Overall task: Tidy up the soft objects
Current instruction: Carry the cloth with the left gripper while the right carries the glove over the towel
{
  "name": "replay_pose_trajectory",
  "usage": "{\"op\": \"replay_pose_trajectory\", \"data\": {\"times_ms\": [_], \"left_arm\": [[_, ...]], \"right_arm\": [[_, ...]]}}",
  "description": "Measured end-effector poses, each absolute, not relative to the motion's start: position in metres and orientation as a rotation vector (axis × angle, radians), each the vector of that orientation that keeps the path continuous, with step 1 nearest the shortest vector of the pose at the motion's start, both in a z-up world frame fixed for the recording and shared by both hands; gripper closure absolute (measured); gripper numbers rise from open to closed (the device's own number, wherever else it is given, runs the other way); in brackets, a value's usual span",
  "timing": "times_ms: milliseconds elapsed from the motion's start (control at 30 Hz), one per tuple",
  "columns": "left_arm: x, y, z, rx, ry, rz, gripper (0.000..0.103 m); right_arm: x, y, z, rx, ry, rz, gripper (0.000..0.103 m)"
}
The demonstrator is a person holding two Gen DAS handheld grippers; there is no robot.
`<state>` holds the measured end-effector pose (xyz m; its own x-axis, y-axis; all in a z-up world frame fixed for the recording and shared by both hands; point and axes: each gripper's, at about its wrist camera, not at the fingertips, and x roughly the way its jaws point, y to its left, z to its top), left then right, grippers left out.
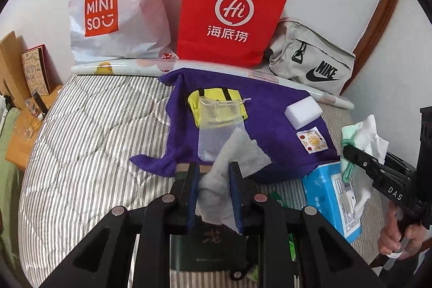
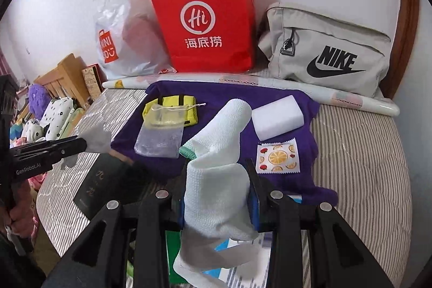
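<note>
Holding one white textured cloth apiece, the two grippers occupy the lower frame of their own views. The left gripper (image 1: 214, 180) has its blue-lined fingers pressed on a thin, crinkled white wipe (image 1: 237, 153); the right gripper (image 2: 216, 190) clamps a thicker waffle-textured white cloth (image 2: 218, 180) with a green elastic hem, draped over and below its fingers.

Items counted, near to far:
- One dark green booklet (image 2: 104, 184) with gold characters, flat on the striped quilt (image 1: 89, 126), lower left in the right view.
- One light blue carton (image 1: 328, 196), lower right in the left view.
- One purple towel (image 1: 270, 109), terry pile, spread on the quilt at centre frame.
- On the towel: one translucent drawstring pouch (image 2: 159, 136) overlapping one yellow fabric pouch (image 2: 172, 105); one white rectangular sponge block (image 2: 278, 118); one flat square sachet (image 2: 278, 157) with citrus print and serrated edges, just below the block.
- One rolled printed sheet (image 1: 189, 65) behind the towel.
- Against the wall: one white plastic Miniso bag (image 1: 116, 7), one red paper Haidilao bag (image 1: 232, 10), one grey Nike pouch (image 2: 329, 56).

Only the left view shows a wooden bedside stand (image 1: 19, 131) at left frame; only the right view shows floral-print pillows (image 2: 54, 115) and a purple plush (image 2: 39, 96).
</note>
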<state>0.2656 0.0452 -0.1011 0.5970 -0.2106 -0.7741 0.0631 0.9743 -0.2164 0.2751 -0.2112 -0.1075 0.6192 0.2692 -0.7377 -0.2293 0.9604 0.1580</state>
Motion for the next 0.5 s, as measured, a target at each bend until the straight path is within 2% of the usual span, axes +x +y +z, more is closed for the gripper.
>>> {"op": "replay_pose_trajectory", "data": {"times_ms": [500], "left_arm": [[0.319, 0.043, -0.113, -0.193, 0.950, -0.203, 0.082]], "right_arm": [[0.331, -0.206, -0.124, 0.033, 0.890, 0.243, 0.068]]}}
